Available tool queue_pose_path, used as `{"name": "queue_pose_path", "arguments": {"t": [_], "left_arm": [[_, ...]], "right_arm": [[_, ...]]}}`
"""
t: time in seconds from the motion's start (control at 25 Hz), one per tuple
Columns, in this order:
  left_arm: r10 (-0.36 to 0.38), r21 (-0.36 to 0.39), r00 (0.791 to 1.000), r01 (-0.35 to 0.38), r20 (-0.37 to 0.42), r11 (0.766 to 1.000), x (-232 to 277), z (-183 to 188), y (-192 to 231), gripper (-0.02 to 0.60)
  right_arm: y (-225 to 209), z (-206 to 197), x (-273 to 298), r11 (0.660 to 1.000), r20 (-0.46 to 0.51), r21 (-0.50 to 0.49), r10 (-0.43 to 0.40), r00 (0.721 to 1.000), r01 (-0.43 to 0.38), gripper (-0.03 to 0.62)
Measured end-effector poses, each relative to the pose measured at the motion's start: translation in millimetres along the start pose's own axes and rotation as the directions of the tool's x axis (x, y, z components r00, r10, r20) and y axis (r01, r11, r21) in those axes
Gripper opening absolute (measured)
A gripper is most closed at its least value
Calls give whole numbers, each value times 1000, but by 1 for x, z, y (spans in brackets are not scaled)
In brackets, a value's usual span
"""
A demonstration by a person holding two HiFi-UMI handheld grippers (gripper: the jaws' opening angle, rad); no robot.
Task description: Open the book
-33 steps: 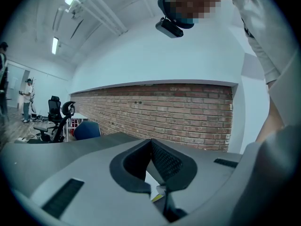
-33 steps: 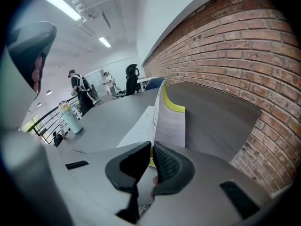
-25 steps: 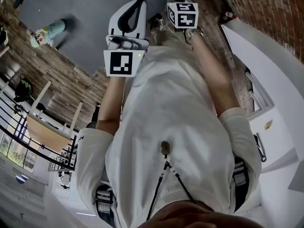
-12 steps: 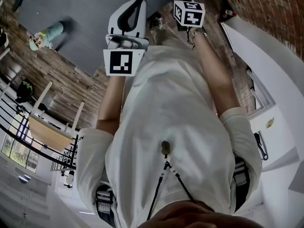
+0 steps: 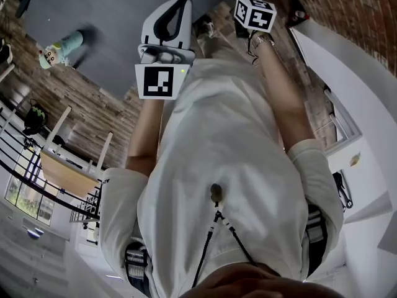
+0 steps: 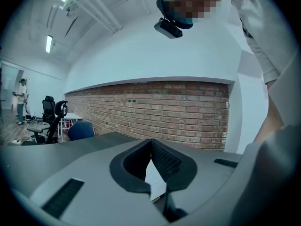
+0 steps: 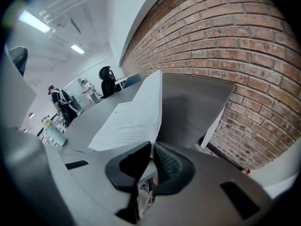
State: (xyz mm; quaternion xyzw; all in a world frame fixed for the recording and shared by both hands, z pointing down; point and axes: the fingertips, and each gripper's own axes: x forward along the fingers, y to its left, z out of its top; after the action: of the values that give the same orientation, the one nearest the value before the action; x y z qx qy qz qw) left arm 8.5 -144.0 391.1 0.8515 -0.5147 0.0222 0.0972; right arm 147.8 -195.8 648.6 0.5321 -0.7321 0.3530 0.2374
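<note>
Both my tools are closed and empty. The right gripper (image 7: pixel 151 148) has its jaws pressed together just short of the book (image 7: pixel 129 119), and the left gripper (image 6: pixel 151 144) is likewise pinched on nothing. The book lies flat on the grey table (image 7: pixel 190 107), seemingly unopened. If I go in with closed jaws, I expect to shove the book across the smooth top, or crumple pages, rather than lift its cover.

bottle (image 5: pixel 62 45): on grey table (image 5: pixel 105 17) | brick wall (image 6: pixel 164 112): beyond table edge
</note>
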Motion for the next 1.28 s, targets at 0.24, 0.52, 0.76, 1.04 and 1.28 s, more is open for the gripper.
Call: {"name": "queue_pose_path", "arguments": {"t": [0.24,0.52,0.76,1.04,1.28], "left_arm": [[1,0,1000,-1,-9,1000,2,-1,2,21],[7,5,1000,-7,-10,1000,4,-2,5,21],[17,7,1000,-17,-11,1000,2,-1,9,21],[12,2,1000,-12,-16,1000,4,-4,6,21],[9,6,1000,-9,-15,1000,5,-3,6,21]], "right_arm": [[-20,-3,-1,998,-13,40,-43,999,43,49],[-37,-5,5,996,-29,46,-70,997,71,49],[-57,-8,5,993,-44,54,-104,994,106,49],[-77,-11,4,987,-54,69,-139,989,143,49],[-84,-11,7,986,-62,58,-156,986,159,48]]}}
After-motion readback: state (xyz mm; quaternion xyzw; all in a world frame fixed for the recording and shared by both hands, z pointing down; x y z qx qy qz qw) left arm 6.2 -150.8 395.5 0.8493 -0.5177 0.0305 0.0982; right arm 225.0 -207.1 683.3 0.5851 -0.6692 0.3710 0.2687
